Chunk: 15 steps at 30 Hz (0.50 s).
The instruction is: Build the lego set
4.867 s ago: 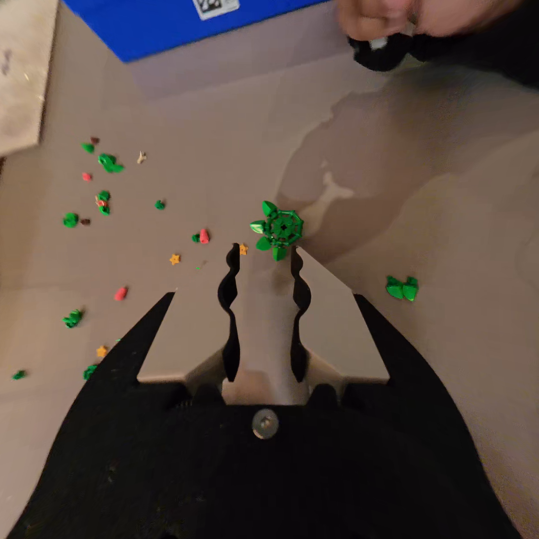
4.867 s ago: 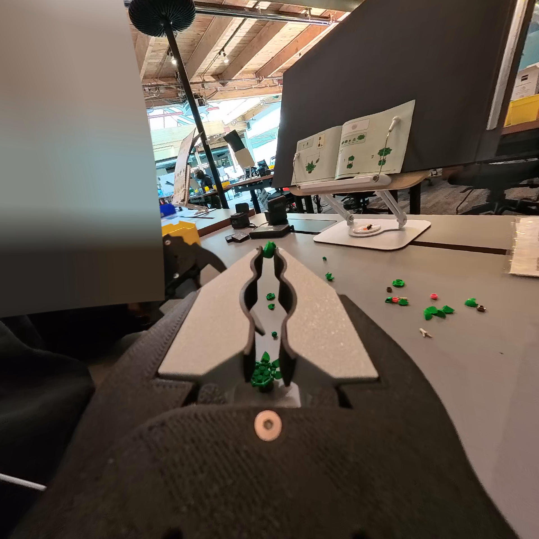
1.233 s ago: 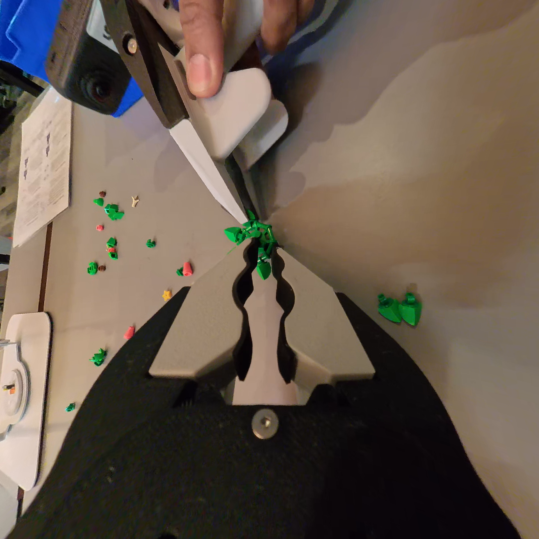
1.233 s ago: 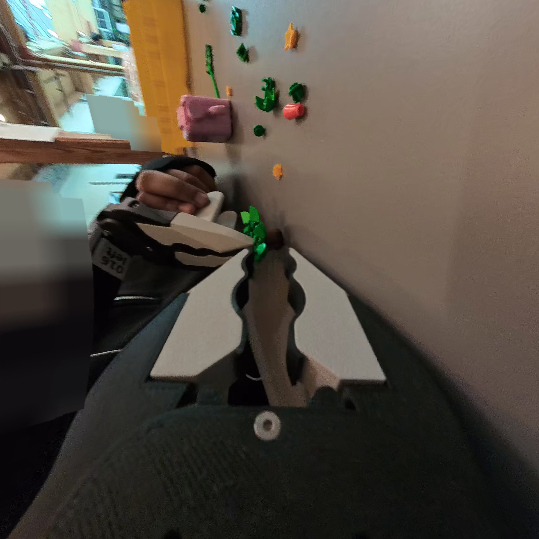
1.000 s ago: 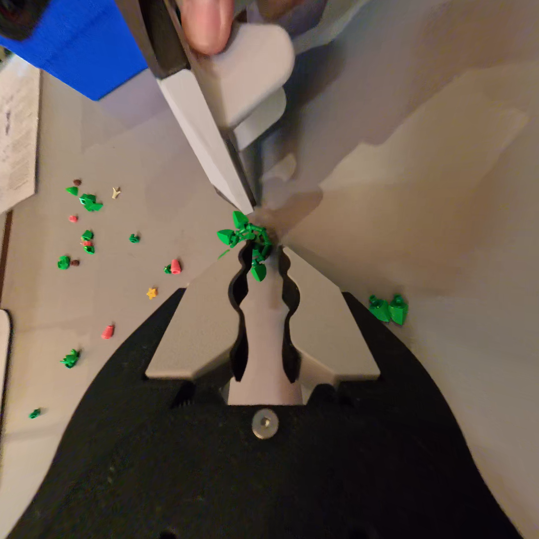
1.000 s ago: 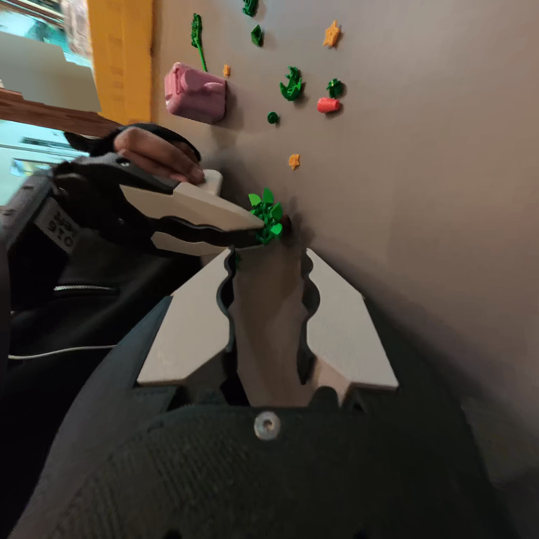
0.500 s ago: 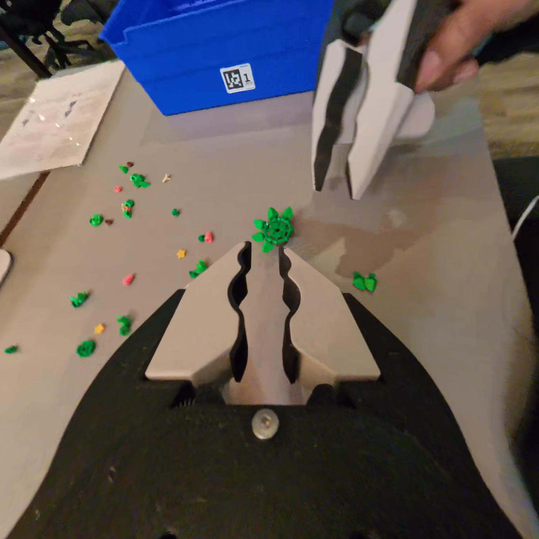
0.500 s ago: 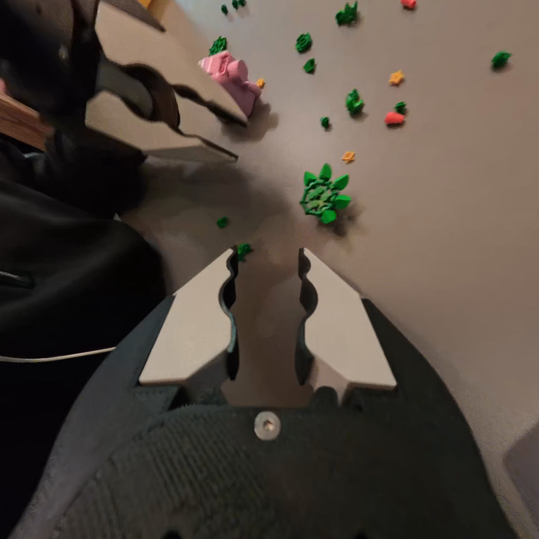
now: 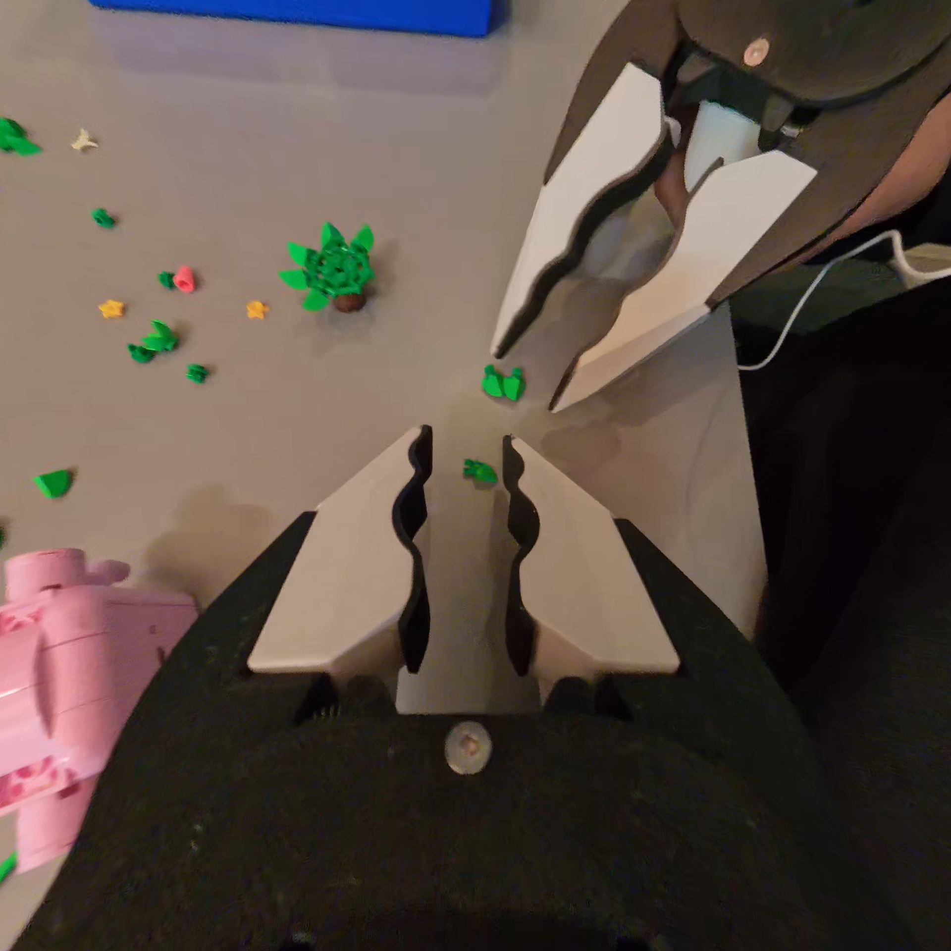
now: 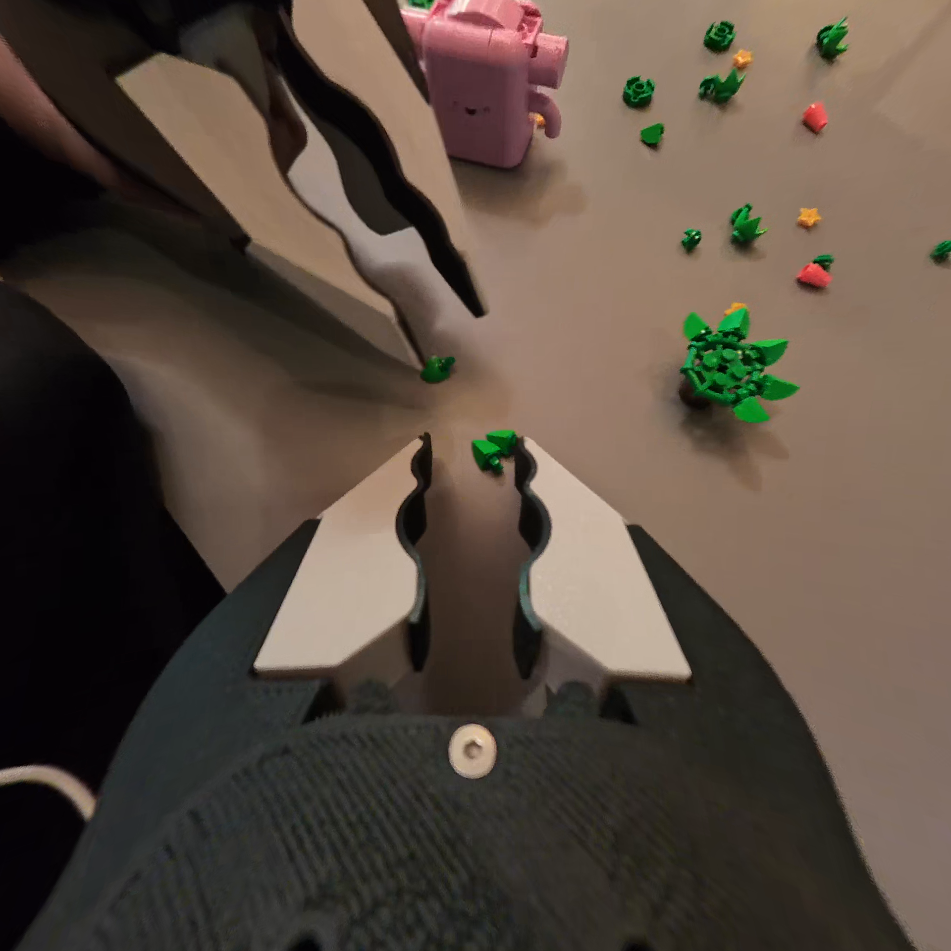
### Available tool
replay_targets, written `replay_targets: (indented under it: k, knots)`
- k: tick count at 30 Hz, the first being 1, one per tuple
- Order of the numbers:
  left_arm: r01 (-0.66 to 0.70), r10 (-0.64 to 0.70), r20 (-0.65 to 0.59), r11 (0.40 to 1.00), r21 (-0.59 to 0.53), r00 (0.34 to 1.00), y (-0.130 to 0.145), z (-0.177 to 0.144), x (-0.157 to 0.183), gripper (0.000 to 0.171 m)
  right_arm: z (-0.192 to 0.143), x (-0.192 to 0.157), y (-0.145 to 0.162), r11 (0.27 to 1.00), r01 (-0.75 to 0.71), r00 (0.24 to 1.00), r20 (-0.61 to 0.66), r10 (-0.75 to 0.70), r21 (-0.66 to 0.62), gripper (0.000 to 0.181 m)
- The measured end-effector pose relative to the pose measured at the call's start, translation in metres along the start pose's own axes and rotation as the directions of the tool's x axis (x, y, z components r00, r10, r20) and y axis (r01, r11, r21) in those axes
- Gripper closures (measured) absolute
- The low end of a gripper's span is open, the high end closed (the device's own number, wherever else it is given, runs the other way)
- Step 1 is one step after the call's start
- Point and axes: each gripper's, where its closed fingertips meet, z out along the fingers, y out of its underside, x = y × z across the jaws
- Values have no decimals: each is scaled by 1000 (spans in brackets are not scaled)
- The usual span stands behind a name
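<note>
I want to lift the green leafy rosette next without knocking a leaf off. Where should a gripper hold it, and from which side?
Probably by the brown stub under the leafy rosette, or across the dense round middle, coming down from above. The pointed leaves stick out all round the rim, so a sideways pinch would land on them. It stands alone on the table, clear of both open grippers.

The left wrist view looks steeply down at the grey table [image 9: 257, 128] from close above, along the left gripper [image 9: 465, 437]; the right gripper [image 9: 525, 381] enters from 1 o'clock. The right wrist view looks down just as near, and in it the left gripper [image 10: 447, 339] enters from 11 o'clock, so the two cameras face each other. Both take in the green leafy rosette [image 9: 332, 267] [image 10: 731, 368], at 11 o'clock in the left view and 2 o'clock in the right, and the pink brick figure [image 9: 62, 669] [image 10: 489, 82].
</note>
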Motion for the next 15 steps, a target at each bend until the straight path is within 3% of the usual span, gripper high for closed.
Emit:
replay_targets:
  k: [3,9,15]
  knots:
    - [-2,1,-28,1000,-18,1000,4,3,11,133,2,13,9,1000,-1,996,-91,-2,-30,152]
    - [-41,42,-27,999,28,999,-8,-1,26,131,-13,40,17,998,-39,979,-202,28,-51,157]
    - [-59,59,-8,998,-3,998,-5,6,27,131,-10,12,10,997,-76,993,-94,75,-7,161]
